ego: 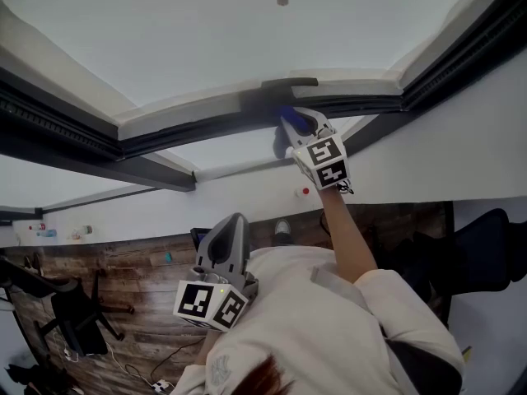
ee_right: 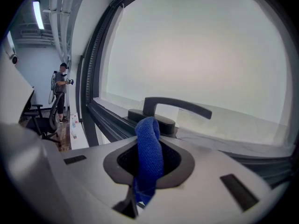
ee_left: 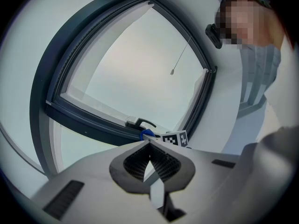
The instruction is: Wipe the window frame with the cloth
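cloth (ee_right: 149, 148): blue, fuzzy, folded thin, up by window frame (ego: 189, 126), next to handle (ee_right: 180, 107)
R gripper (ego: 298, 127): jaws tight on cloth
L gripper (ee_left: 149, 144): down low, jaws together, holds nothing

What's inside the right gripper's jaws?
A folded blue cloth, clamped in the right gripper, its tip poking out toward the window handle. The part pinched between the jaws is covered.
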`<move>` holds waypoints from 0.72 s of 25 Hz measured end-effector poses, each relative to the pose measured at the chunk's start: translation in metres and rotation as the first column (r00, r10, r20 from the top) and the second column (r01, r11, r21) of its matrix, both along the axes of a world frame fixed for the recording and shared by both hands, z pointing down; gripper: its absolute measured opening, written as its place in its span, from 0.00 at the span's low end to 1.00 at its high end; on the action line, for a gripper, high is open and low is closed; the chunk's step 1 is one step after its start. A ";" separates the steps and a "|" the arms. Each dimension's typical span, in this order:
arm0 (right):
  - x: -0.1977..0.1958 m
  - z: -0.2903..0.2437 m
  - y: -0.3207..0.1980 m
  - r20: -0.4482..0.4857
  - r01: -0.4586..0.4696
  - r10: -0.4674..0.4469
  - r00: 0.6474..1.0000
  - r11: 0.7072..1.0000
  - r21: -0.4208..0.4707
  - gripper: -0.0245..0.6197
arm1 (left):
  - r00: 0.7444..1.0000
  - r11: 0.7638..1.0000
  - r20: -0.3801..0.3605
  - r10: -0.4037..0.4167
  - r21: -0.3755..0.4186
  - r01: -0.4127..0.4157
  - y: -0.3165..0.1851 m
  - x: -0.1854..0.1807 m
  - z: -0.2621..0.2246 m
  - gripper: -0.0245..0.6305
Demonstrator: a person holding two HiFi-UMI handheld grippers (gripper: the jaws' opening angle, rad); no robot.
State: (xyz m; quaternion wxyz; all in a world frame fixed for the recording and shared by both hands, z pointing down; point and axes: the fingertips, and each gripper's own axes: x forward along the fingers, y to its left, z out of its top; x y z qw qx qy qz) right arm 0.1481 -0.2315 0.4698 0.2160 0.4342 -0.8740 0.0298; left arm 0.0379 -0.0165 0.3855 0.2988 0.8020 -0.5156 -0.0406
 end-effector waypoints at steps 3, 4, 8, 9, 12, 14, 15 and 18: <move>0.006 0.000 -0.001 0.004 -0.008 0.008 1.000 1.000 0.001 0.12 | 1.000 1.000 0.003 -0.002 0.002 0.002 0.000 0.002 -0.001 0.04; 0.006 -0.001 -0.001 0.007 -0.008 0.008 1.000 1.000 0.001 0.12 | 1.000 1.000 0.004 -0.001 0.003 0.001 0.000 0.003 -0.001 0.04; 0.009 -0.001 -0.002 0.015 -0.012 0.012 1.000 1.000 0.006 0.12 | 1.000 1.000 0.005 -0.001 0.005 0.001 0.000 0.006 -0.001 0.04; 0.010 -0.001 -0.001 0.016 -0.012 0.012 1.000 1.000 0.006 0.12 | 1.000 1.000 0.006 -0.003 0.005 0.003 0.000 0.006 -0.001 0.04; 0.013 -0.001 -0.002 0.019 -0.011 0.011 1.000 1.000 0.007 0.12 | 1.000 1.000 0.008 -0.009 0.006 0.009 0.001 0.008 -0.002 0.04; 0.016 -0.001 -0.002 0.020 -0.014 0.013 1.000 1.000 0.009 0.12 | 1.000 1.000 0.009 -0.012 0.008 0.012 0.002 0.010 -0.002 0.05; 0.018 -0.002 -0.002 0.020 -0.017 0.016 1.000 1.000 0.009 0.12 | 1.000 1.000 0.008 -0.015 0.009 0.015 0.002 0.011 -0.003 0.05; 0.024 -0.003 -0.002 0.020 -0.025 0.025 0.999 1.000 0.012 0.12 | 1.000 1.000 0.010 -0.022 0.011 0.022 0.004 0.013 -0.004 0.05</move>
